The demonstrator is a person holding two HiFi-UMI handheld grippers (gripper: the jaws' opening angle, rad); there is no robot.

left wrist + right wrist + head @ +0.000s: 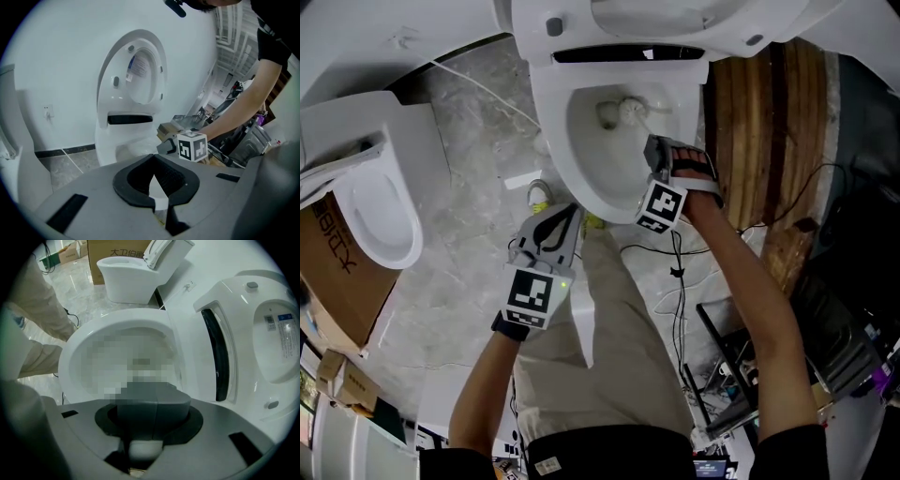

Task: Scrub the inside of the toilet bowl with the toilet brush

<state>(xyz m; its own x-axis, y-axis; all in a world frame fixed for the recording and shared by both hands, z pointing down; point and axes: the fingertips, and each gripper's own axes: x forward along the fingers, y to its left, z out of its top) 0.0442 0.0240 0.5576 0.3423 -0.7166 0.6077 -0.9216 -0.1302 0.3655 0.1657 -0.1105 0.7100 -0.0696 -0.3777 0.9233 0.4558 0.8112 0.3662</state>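
Observation:
The white toilet bowl (572, 169) stands open with its lid (675, 19) raised. My right gripper (657, 152) reaches over the bowl's right rim, shut on the toilet brush handle. The pale brush head (628, 111) lies down inside the bowl near the drain. In the right gripper view the grey jaws (154, 404) are pressed together over a white handle piece, and the bowl's inside is mosaic-blurred. My left gripper (567, 217) hangs outside the bowl's near-left rim, its pads closed with nothing held. The left gripper view (154, 180) looks at the toilet's front (117, 145) and the right gripper's marker cube (192, 146).
A second toilet (380, 202) and a cardboard box (328, 272) stand at the left on the marble floor. Cables (675, 281) and equipment lie on the floor at the right, beside a wooden panel (769, 122). The person's beige trousers (619, 347) fill the foreground.

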